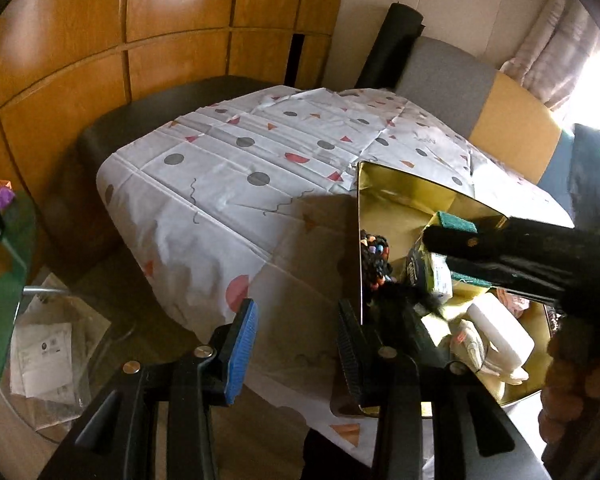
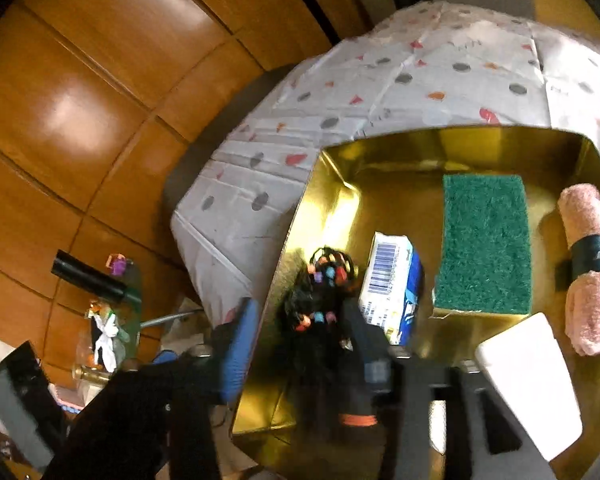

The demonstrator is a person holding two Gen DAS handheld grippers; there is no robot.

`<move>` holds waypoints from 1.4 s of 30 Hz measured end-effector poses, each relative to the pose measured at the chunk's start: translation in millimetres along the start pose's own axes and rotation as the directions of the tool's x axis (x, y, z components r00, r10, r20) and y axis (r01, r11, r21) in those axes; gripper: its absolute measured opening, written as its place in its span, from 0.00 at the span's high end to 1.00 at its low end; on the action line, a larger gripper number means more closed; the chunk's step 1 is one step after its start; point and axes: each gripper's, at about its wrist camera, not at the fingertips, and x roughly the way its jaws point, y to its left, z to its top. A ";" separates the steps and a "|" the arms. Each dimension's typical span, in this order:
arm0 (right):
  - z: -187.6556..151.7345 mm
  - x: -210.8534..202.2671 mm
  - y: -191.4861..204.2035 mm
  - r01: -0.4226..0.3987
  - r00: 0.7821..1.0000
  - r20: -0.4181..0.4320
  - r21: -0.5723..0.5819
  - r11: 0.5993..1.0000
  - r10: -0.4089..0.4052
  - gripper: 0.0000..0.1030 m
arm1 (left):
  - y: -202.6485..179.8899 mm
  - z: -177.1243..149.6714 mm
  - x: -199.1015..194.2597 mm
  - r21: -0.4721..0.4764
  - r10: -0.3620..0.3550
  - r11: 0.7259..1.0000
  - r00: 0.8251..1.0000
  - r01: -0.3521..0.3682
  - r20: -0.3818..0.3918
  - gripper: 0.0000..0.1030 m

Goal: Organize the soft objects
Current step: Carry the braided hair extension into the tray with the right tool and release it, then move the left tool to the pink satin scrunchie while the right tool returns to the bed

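While both grippers gape empty, gold box holds sponge, towel

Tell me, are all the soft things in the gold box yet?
Mostly, it seems. The gold box already holds a green sponge, a rolled pink towel, a white block, a small packet and a black beaded thing. The right claw is open above it, holding nothing. The tablecloth shows nothing left over.

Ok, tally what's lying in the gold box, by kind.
Green scouring sponge: 1
Rolled pink towel: 1
White block: 1
Barcoded blue-and-white packet: 1
Black bundle with coloured beads: 1
Total in the right wrist view: 5
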 end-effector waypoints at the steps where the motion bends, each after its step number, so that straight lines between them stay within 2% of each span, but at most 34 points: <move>1: -1.4 -6.2 1.3 0.008 1.000 0.017 -0.021 1.000 -0.008 0.49 | -1.1 0.1 -0.2 0.002 -0.002 1.000 1.000 0.002 0.001 0.62; 4: -5.5 -20.0 2.1 0.030 0.999 0.038 -0.055 0.998 -0.027 0.49 | -6.8 -0.3 -2.9 0.021 -0.006 1.000 1.000 0.006 0.005 0.62; 9: -18.4 -44.2 -4.2 0.117 0.989 0.100 -0.103 0.988 -0.107 0.46 | -18.6 -0.2 -12.1 0.052 -0.015 0.999 1.000 0.014 0.027 0.62; 15: -35.9 -77.1 -24.1 0.222 0.964 0.177 -0.113 0.968 -0.201 0.39 | -35.8 -1.2 -21.6 0.102 -0.033 0.994 0.999 0.029 0.042 0.62; 25: -59.0 -129.6 -67.1 0.356 0.909 0.259 -0.072 0.932 -0.327 0.33 | -71.9 -10.0 -31.4 0.200 -0.071 0.978 0.997 0.061 0.043 0.62; 36: -76.0 -178.3 -123.6 0.441 0.854 0.288 0.038 0.897 -0.433 0.33 | -115.0 -24.9 -35.9 0.313 -0.119 0.944 0.993 0.107 0.019 0.62; 42: -81.9 -206.2 -155.8 0.490 0.815 0.296 0.106 0.865 -0.498 0.30 | -135.1 -31.3 -38.1 0.359 -0.141 0.924 0.990 0.130 0.005 0.62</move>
